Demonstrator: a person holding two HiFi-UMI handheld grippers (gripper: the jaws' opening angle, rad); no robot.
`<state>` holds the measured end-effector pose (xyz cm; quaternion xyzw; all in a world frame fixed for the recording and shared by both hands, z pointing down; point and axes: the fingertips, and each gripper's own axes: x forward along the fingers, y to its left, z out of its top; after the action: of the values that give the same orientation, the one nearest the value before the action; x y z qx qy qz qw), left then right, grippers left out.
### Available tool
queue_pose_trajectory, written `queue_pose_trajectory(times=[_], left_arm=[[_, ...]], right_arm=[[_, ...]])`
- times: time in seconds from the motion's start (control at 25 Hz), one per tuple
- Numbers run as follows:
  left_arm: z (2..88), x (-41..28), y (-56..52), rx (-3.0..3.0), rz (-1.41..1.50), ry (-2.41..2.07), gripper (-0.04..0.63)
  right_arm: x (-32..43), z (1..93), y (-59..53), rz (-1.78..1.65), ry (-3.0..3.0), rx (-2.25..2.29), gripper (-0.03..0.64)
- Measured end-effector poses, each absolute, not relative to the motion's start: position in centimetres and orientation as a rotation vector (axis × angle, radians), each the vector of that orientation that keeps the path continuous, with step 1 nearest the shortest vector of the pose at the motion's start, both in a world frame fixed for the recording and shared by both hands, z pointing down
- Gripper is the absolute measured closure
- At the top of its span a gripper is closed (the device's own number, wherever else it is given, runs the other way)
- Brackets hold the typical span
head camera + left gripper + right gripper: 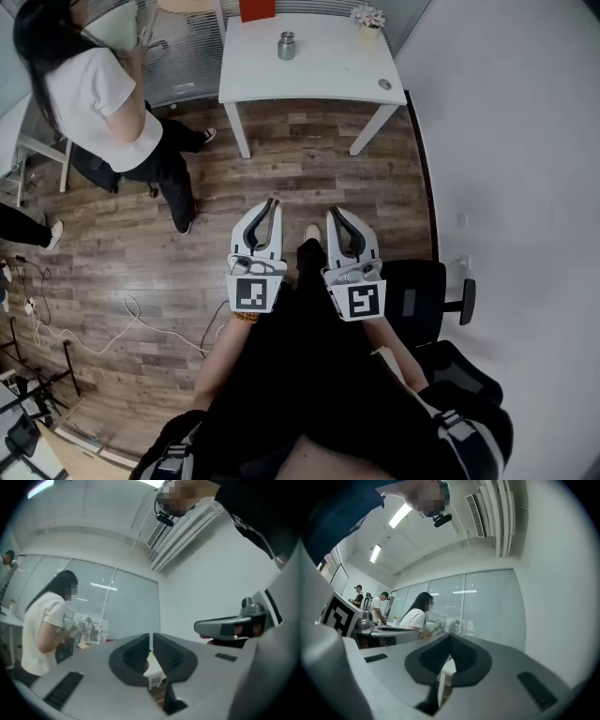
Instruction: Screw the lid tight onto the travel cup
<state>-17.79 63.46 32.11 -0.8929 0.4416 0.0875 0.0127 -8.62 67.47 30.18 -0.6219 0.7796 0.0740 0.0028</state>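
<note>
A steel travel cup (286,45) stands on the white table (328,70) far ahead of me. A small round lid (384,84) lies near the table's right corner, well apart from the cup. My left gripper (273,202) and right gripper (332,214) hover side by side above my lap, over the wooden floor and well short of the table. Both are shut with nothing between the jaws. In the left gripper view the left gripper (151,641) has its dark pads together, with the table's edge just past them. The right gripper (450,641) looks the same in its own view.
A person in a white shirt (98,94) stands left of the table. A red box (257,9) and a small flower pot (367,19) sit at the table's back. A black chair (427,300) is by my right side. Cables (122,328) trail over the floor at left.
</note>
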Motion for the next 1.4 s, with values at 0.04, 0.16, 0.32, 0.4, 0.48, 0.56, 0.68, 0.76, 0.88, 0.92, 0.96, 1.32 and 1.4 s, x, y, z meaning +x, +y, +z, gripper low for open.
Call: queue_pose_trajectory(times=[0.04,0.16,0.32,0.4,0.48,0.56,0.68,0.76,0.88,0.92,0.96,1.32,1.4], left_arm=[[32.3,-17.4,63.0,-2.788,0.266,1.379,0.565],[32.5,-16.3,61.4,-2.800,0.262,1.383,0.565],[32.7,-14.0,59.0,-2.799,0.248,1.374,0.565],[32.8,-12.6,57.4,-2.797,0.230,1.373,0.565],[32.8,-10.9,55.7,-2.791,0.209,1.369,0.565],[32.9,-9.2,53.9,-2.783,0.188,1.370,0.565],[32.7,-6.8,51.0,-2.764,0.168,1.366,0.565],[32.6,-5.5,48.7,-2.760,0.146,1.375,0.565],[32.4,-4.0,45.2,-2.746,0.125,1.413,0.565],[32.5,-3.6,44.3,-2.740,0.116,1.425,0.565],[32.6,-3.2,43.4,-2.734,0.106,1.434,0.565],[34.8,-3.9,35.0,-2.695,0.086,1.563,0.565],[35.3,-4.2,32.8,-2.703,0.086,1.554,0.565]], right_arm=[[-8.2,30.3,67.1,0.223,2.442,-1.948,0.615],[-6.7,30.7,65.7,0.207,2.438,-1.942,0.614],[-4.2,31.3,63.3,0.206,2.450,-1.964,0.614],[-2.8,31.5,61.6,0.193,2.444,-1.955,0.614],[-1.1,31.7,59.6,0.182,2.443,-1.948,0.614],[0.7,31.9,57.4,0.180,2.439,-1.937,0.614],[3.4,32.1,54.2,0.155,2.442,-1.936,0.614],[5.1,32.2,51.7,0.134,2.449,-1.936,0.614],[7.4,32.4,47.8,0.102,2.472,-1.917,0.614],[8.1,32.5,46.6,0.093,2.484,-1.906,0.614],[8.8,32.6,45.5,0.086,2.495,-1.895,0.614],[10.0,34.6,36.1,0.051,2.616,-1.833,0.614],[9.5,34.8,33.9,0.061,2.634,-1.838,0.614]])
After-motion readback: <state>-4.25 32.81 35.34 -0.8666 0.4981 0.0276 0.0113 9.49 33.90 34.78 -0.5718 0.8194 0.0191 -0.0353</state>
